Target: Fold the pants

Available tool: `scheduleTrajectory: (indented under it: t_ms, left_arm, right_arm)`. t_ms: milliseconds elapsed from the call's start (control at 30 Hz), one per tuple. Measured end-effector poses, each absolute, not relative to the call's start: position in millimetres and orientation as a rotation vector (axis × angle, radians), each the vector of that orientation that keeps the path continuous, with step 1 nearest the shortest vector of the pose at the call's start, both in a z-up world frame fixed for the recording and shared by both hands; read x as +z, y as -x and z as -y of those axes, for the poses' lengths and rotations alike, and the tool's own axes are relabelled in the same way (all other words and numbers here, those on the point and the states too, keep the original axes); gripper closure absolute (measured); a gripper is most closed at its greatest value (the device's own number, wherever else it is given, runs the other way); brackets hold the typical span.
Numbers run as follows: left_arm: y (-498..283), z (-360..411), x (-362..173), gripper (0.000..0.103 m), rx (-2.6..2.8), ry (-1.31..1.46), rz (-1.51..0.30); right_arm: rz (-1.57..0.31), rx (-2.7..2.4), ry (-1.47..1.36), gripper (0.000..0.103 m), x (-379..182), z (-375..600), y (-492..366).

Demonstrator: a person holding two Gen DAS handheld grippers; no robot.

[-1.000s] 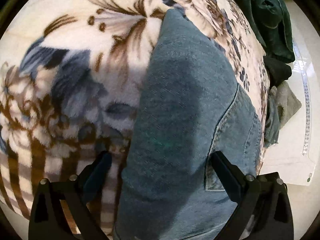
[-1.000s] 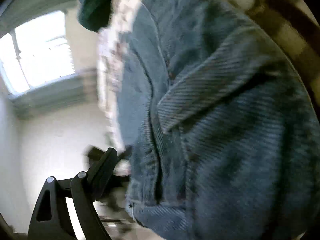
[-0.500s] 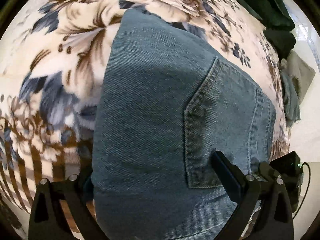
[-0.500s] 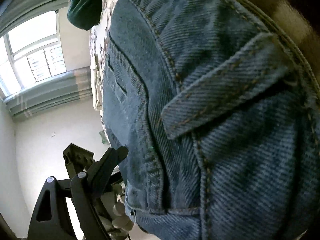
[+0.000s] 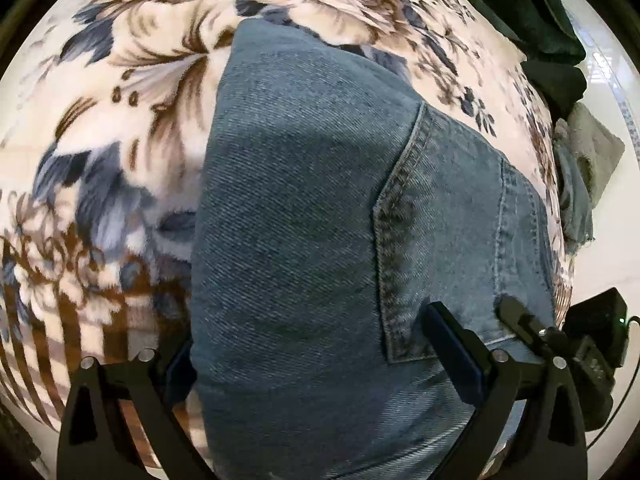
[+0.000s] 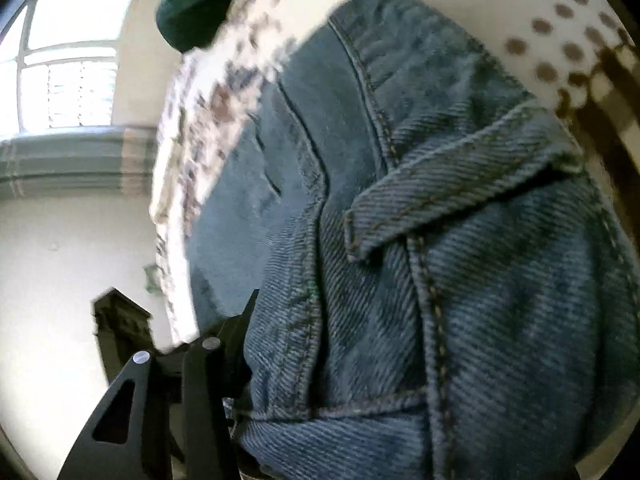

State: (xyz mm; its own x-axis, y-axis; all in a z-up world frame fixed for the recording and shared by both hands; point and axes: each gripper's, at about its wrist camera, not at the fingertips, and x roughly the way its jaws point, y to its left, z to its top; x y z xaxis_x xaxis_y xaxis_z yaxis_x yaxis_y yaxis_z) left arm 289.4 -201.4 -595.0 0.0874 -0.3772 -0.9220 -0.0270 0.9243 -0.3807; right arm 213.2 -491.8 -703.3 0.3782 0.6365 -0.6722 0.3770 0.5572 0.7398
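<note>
Currently the jeans [image 5: 304,240] are lying folded on the floral blanket [image 5: 132,92], long axis running straight away from the left gripper [image 5: 308,340], whose jaws are spreading wide, straddling the near end, gripping nothing. Right gripper [image 6: 256,320] is sitting at the waistband side; its grip I cannot tell.

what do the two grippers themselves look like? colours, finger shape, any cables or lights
Left gripper: matte black plastic, angular fingers with triangular cut-outs, silver screw heads and dark blue pads. Right gripper: same black build, one finger visible. From the left wrist view it shows a black module with a green light and thin cable.
</note>
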Motion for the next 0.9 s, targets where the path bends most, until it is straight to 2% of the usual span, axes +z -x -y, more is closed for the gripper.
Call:
scheduleTrajectory:
  t_ms: [33,267,300,333,367,433,533,700,900]
  left_arm:
    - [-290,201,-596,0.001,-0.267,0.343,-1.470]
    - [-297,179,-612,0.001,-0.274,0.533,-1.484]
    - [-298,175,-610,0.008,-0.284,0.579,-1.463]
    - [-299,172,-606,0.025,-0.288,0.599,-1.438]
    - [-298,169,-602,0.033,-0.289,0.609,-1.422]
    - [-295,164,-593,0.058,-0.302,0.633,-1.394]
    - [-288,161,-579,0.071,-0.326,0.639,-1.354]
    - [-281,150,-551,0.080,-0.339,0.754,-1.300]
    - [-291,140,-499,0.081,-0.338,0.787,-1.246]
  right_arm:
    - [-1.255,0.217,-1.053,0.040,-710,495,-210]
    - [-1.258,0.277,-1.295,0.026,-742,508,-197]
    - [-1.253,0.275,-1.308,0.023,-743,507,-199]
    - [-1.252,0.263,-1.307,0.023,-741,505,-202]
    - [-1.244,0.254,-1.294,0.023,-738,504,-203]
    - [-1.228,0.240,-1.251,0.046,-728,501,-201]
    - [-1.185,0.223,-1.246,0.052,-716,503,-191]
    - [-1.135,0.199,-1.201,0.055,-676,506,-189]
    - [-1.120,0.238,-1.160,0.056,-617,498,-203]
